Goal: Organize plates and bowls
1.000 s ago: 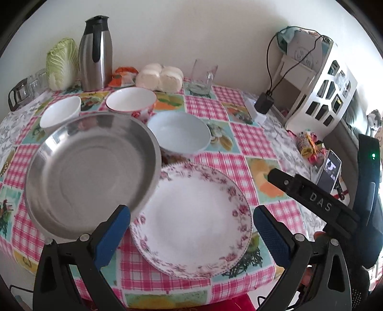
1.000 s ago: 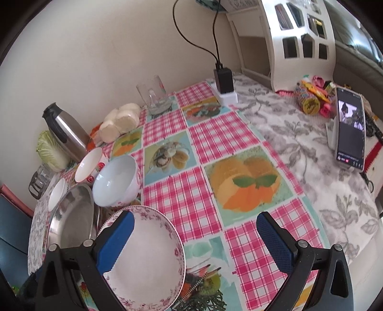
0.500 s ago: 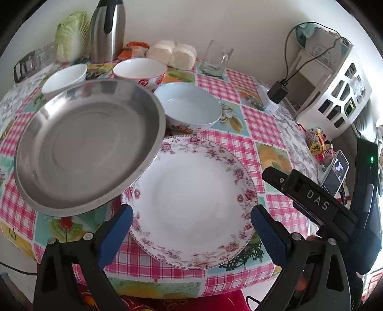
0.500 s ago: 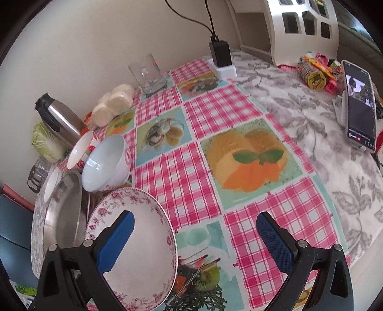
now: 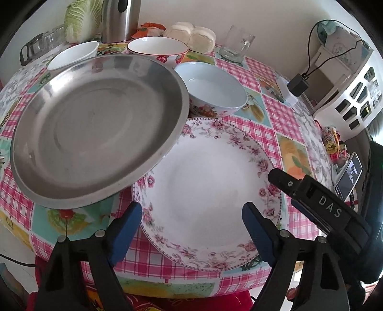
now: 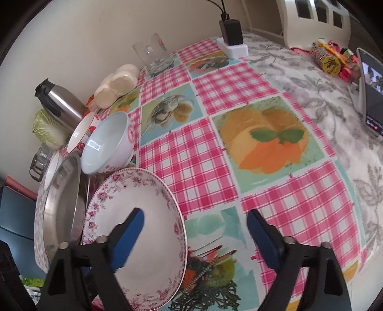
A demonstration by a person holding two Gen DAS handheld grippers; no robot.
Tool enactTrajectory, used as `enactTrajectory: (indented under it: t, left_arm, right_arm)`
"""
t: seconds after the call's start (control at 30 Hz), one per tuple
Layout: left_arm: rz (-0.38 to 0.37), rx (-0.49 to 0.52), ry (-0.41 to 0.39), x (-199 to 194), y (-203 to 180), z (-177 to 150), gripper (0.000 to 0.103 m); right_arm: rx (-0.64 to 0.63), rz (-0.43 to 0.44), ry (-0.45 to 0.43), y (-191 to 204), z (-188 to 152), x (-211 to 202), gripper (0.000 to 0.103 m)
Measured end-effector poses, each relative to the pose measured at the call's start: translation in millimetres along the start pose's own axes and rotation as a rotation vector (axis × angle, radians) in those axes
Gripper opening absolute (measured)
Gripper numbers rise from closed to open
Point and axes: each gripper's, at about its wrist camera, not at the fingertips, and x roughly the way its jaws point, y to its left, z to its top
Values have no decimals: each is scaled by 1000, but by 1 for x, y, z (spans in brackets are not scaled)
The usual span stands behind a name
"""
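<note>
A white plate with a pink floral rim [image 5: 210, 186] lies on the checked tablecloth near the front edge. A large steel plate [image 5: 95, 124] overlaps its left rim. Behind stand a pale blue bowl [image 5: 213, 88], a red-trimmed bowl [image 5: 158, 49] and a small white bowl [image 5: 74, 55]. My left gripper [image 5: 191, 217] is open, its fingers straddling the near rim of the floral plate. My right gripper [image 6: 195, 229] is open and empty beside the floral plate [image 6: 138, 227], its left finger over the plate. The steel plate [image 6: 62, 203] and blue bowl [image 6: 107, 143] lie at the left.
A steel thermos [image 5: 119, 19], a cabbage [image 5: 79, 19], buns [image 5: 191, 38] and a glass mug [image 5: 235, 45] stand along the wall. A charger block [image 6: 231, 31], sweets [image 6: 332, 59] and a phone [image 6: 371, 91] sit at the right. A white rack [image 5: 354, 81] stands beyond.
My left gripper has moved forward and down, closer to the floral plate. My right gripper has moved lower and closer to the table. No object has moved.
</note>
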Motion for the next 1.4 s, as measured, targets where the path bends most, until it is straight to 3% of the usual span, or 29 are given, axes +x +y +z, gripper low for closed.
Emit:
enactTrajectory:
  t: [0.17, 0.3, 0.43, 0.53, 0.7, 0.87, 1.1, 1.4]
  left_arm:
    - [10, -20, 6, -1, 6, 0, 86]
    - [6, -60, 39, 4, 14, -3, 80]
    - [3, -107, 83, 14, 22, -5, 78]
    - [2, -135, 97, 20, 28, -4, 63]
    - [6, -187, 75, 21, 37, -2, 47]
    - [28, -244, 34, 23, 49, 1, 18]
    - [9, -241, 24, 24, 46, 1, 17]
    - [-54, -135, 58, 32, 17, -4, 16]
  right_arm:
    - [-4, 34, 15, 3, -2, 4, 77]
    - [-12, 42, 27, 4, -2, 7, 60]
    - [-6, 41, 45, 3, -2, 13, 52]
    - [-4, 40, 55, 2, -3, 16, 45]
    - [19, 58, 58, -2, -3, 19, 30]
    - [34, 91, 60, -6, -4, 20, 20]
    - [15, 79, 57, 0, -3, 21, 15]
    - [51, 44, 29, -21, 2, 15, 15]
